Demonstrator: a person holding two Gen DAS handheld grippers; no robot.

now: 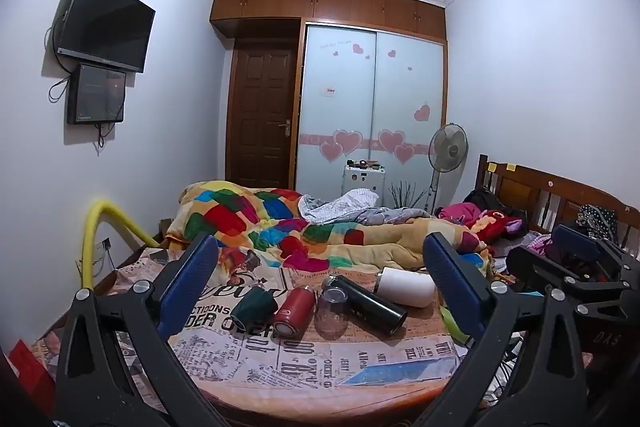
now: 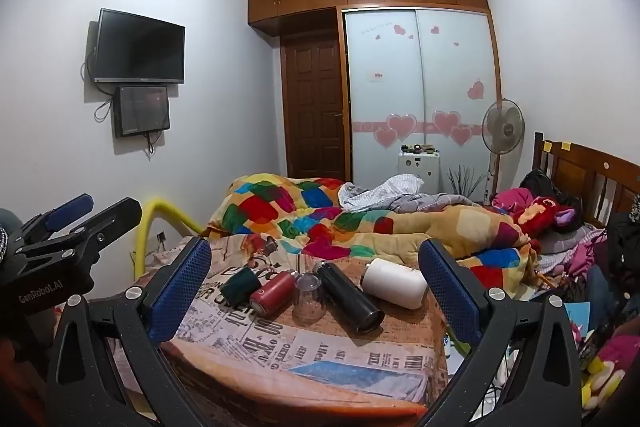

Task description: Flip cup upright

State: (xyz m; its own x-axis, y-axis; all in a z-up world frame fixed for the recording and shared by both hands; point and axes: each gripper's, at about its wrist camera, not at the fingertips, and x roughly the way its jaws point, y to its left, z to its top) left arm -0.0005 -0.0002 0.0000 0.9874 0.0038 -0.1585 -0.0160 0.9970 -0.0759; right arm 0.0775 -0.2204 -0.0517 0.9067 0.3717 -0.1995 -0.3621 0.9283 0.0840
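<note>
Several cups lie on a newspaper-print cloth (image 1: 304, 355) (image 2: 280, 347) on the bed end: a dark green cup (image 1: 254, 303) (image 2: 240, 285), a red flask (image 1: 294, 311) (image 2: 273, 291), a black flask (image 1: 368, 301) (image 2: 348, 295) and a white cup (image 1: 406, 287) (image 2: 395, 282), all on their sides. A clear plastic cup (image 1: 331, 313) (image 2: 309, 297) stands mouth down. My left gripper (image 1: 320, 283) and right gripper (image 2: 316, 279) are both open, empty, and held back from the cups. Each gripper also shows in the other view (image 1: 576, 259) (image 2: 68, 223).
A colourful patchwork quilt (image 1: 280, 223) (image 2: 320, 215) is heaped behind the cups. Clothes and a red plush toy (image 1: 500, 221) (image 2: 540, 215) lie by the wooden headboard (image 1: 552, 191) at right. A yellow hose (image 1: 100, 227) arches at left. The cloth's front edge is close to me.
</note>
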